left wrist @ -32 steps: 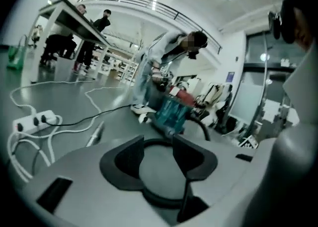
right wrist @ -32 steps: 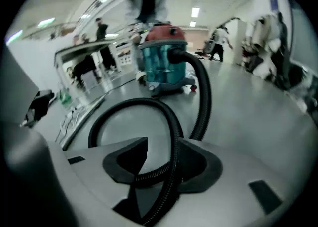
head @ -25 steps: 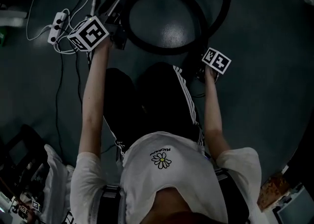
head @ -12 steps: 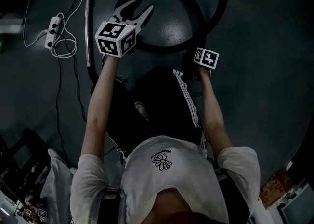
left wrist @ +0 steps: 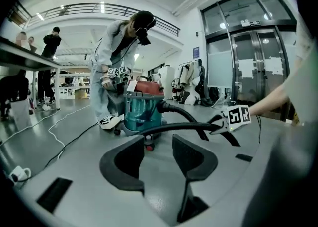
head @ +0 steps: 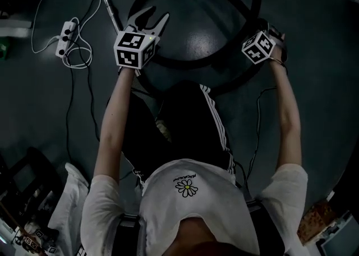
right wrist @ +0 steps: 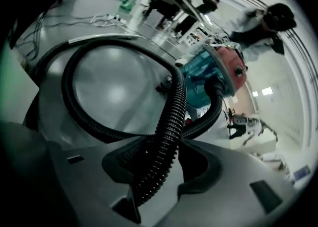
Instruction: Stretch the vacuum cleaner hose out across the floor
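Note:
The black corrugated hose lies in a wide loop on the dark floor ahead of my knees. In the right gripper view the hose runs up between the jaws of my right gripper, which is shut on it, and curves on to the teal, red-topped vacuum cleaner. In the head view my right gripper is at the loop's right side. My left gripper hovers over the loop's left side, open and holding nothing. It faces the vacuum cleaner and the hose.
A metal wand lies left of the loop. A white power strip with white cable sits further left. A person stands behind the vacuum cleaner with grippers in hand. A thin black cable runs along the floor by my left arm.
My right gripper has swung right and away from me, rolling over, and pulled a stretch of hose along. My left gripper has rolled so its jaws show and shifted slightly right.

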### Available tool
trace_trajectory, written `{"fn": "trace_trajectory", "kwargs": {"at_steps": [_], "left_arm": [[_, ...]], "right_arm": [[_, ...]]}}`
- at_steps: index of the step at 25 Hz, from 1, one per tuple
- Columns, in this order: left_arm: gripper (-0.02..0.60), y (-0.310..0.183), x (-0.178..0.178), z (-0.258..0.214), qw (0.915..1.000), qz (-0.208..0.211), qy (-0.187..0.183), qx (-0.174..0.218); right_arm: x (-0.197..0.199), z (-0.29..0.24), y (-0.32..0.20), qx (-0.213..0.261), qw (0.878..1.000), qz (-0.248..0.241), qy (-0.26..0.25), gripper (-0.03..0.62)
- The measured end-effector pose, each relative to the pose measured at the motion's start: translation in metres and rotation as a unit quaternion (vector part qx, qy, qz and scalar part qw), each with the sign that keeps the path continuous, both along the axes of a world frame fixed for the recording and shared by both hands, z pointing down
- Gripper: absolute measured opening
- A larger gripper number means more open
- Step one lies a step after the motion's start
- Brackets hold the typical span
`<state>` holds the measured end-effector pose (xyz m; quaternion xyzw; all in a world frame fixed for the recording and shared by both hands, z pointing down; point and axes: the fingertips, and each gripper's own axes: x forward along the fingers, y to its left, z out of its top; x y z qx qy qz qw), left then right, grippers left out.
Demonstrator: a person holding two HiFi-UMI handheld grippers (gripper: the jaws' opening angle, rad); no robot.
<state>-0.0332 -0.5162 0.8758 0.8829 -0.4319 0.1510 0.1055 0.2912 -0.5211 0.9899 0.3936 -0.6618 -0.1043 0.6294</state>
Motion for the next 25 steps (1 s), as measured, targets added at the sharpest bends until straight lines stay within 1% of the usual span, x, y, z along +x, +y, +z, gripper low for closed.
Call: {"fn": "trace_trajectory", "kwargs": {"at_steps": [1,3,5,7,9,11,14,16,19,20,22,24,25], "left_arm": [[0.184,0.0,0.002,-0.002,0.9999,0.004,-0.009,0.008],[0.184,0.0,0.003,-0.005,0.9991,0.01,-0.034,0.026],[0.184,0.0,-0.001,-0.008,0.997,0.012,-0.063,0.042],[0.184,-0.005,-0.007,-0.016,0.995,0.007,-0.082,0.057],[0.184,-0.011,-0.015,-0.036,0.9943,-0.008,-0.079,0.072],[0.184,-0.015,-0.026,-0.069,0.9936,-0.027,-0.072,0.084],[0.184,-0.01,-0.044,-0.144,0.9919,-0.035,-0.076,0.095],[0.184,-0.005,-0.053,-0.21,0.9912,-0.036,-0.075,0.103],[0.184,0.002,-0.067,-0.321,0.9906,-0.045,-0.053,0.118],[0.184,0.006,-0.07,-0.356,0.9899,-0.042,-0.058,0.122],[0.184,0.017,-0.068,-0.423,0.9862,-0.018,-0.092,0.137],[0.184,0.028,-0.063,-0.486,0.9816,0.011,-0.123,0.146],[0.184,0.033,-0.06,-0.515,0.9803,0.022,-0.13,0.147]], "right_arm": [[-0.003,-0.007,-0.013,-0.001,0.999,-0.033,0.03,0.192],[-0.014,-0.02,-0.036,0.006,0.993,-0.088,0.079,0.193],[-0.028,-0.041,-0.058,0.028,0.985,-0.131,0.113,0.193],[-0.043,-0.069,-0.079,0.057,0.974,-0.17,0.14,0.193],[-0.059,-0.106,-0.097,0.091,0.963,-0.198,0.155,0.193],[-0.077,-0.16,-0.108,0.128,0.955,-0.215,0.16,0.193],[-0.119,-0.257,-0.102,0.173,0.94,-0.25,0.157,0.193],[-0.154,-0.327,-0.088,0.189,0.925,-0.29,0.156,0.193],[-0.199,-0.432,-0.055,0.219,0.903,-0.338,0.151,0.193],[-0.211,-0.464,-0.041,0.229,0.894,-0.354,0.153,0.193],[-0.232,-0.53,-0.014,0.244,0.876,-0.385,0.156,0.193],[-0.25,-0.595,0.007,0.248,0.864,-0.411,0.153,0.193],[-0.258,-0.626,0.017,0.248,0.856,-0.426,0.154,0.193]]}}
